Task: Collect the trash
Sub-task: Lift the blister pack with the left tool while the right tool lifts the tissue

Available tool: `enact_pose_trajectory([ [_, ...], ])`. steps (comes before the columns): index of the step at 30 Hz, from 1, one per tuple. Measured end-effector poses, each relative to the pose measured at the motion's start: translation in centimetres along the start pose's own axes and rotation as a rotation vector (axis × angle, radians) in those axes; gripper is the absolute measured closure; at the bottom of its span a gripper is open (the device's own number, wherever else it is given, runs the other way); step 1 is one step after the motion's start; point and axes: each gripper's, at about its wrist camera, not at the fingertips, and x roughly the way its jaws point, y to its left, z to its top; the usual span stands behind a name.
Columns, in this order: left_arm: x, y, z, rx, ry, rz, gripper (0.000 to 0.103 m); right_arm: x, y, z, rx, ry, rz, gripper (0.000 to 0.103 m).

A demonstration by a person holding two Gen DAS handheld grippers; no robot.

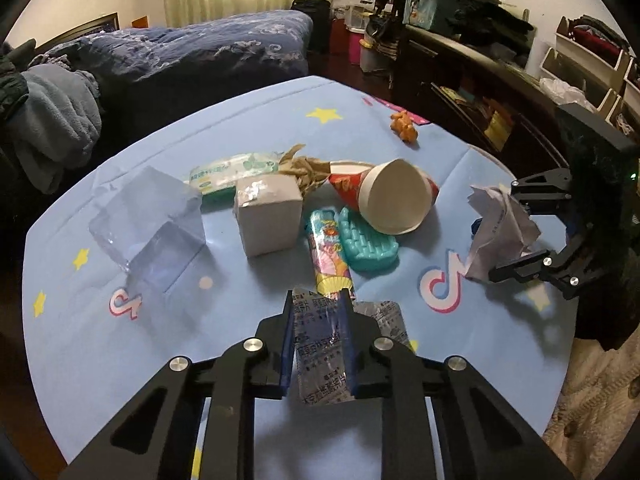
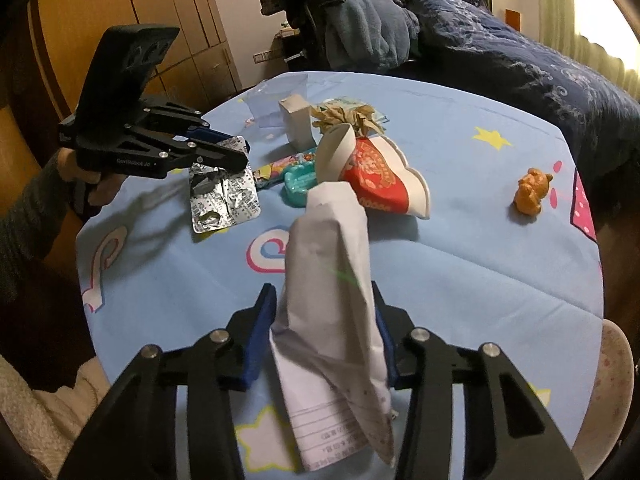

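Observation:
A silver blister pack [image 1: 320,344] sits between the blue pads of my left gripper [image 1: 318,300], which is shut on it. In the right wrist view the blister pack [image 2: 224,200] hangs from the left gripper [image 2: 236,152] over the blue tablecloth [image 2: 460,280]. My right gripper [image 2: 322,292] is shut on a crumpled white paper [image 2: 332,240] that sticks up past its fingertips. The left wrist view shows that right gripper [image 1: 506,228] at the right table edge, holding the paper [image 1: 500,224] above the cloth.
On the cloth [image 1: 240,320] lie a red-and-white paper cup [image 1: 394,200], a white box [image 1: 268,216], a clear plastic box [image 1: 148,224], a wipes pack [image 1: 228,172], brown crumpled paper [image 1: 308,168], a teal case [image 1: 368,244], a colourful wrapper [image 1: 330,256] and an orange toy [image 1: 404,126]. A bed [image 1: 192,52] stands behind.

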Motion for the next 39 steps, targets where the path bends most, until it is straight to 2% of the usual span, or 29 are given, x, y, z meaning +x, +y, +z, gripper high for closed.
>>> enact_pose_trajectory([
  [2, -0.1, -0.1, -0.1, -0.007, -0.002, 0.002, 0.084, 0.0, -0.2, 0.0, 0.023, -0.008, 0.022, 0.083],
  [7, -0.3, -0.7, -0.1, -0.01, 0.0, 0.021, 0.084, -0.2, -0.4, 0.1, 0.037, -0.016, 0.033, 0.082],
  [14, -0.1, 0.5, -0.3, -0.115, -0.003, -0.036, 0.084, -0.4, -0.3, 0.0, 0.038, -0.029, 0.047, 0.082],
  [17, -0.5, 0.4, -0.2, -0.128, -0.023, -0.036, 0.091, -0.6, -0.4, 0.0, 0.044, -0.038, 0.05, 0.082],
  [19, -1.3, 0.6, 0.0, -0.171, -0.061, -0.082, 0.096, -0.8, -0.5, 0.0, 0.049, -0.044, 0.052, 0.082],
  [22, -1.5, -0.4, 0.2, -0.141, -0.064, -0.024, 0.097, -1.0, -0.6, 0.0, 0.059, -0.055, 0.058, 0.082],
  [24, -1.5, -0.5, 0.2, -0.158, -0.06, -0.008, 0.097, -1.3, -0.6, 0.0, 0.063, -0.064, 0.061, 0.082],
  [30, -2.6, -1.3, 0.2, -0.195, -0.119, -0.037, 0.1, -2.2, -0.6, -0.1, 0.066, -0.088, 0.066, 0.082],
  [39, -4.6, -1.9, 1.2, -0.234, -0.195, -0.002, 0.101, -4.3, -1.1, -0.5, 0.097, -0.144, 0.089, 0.082],
])
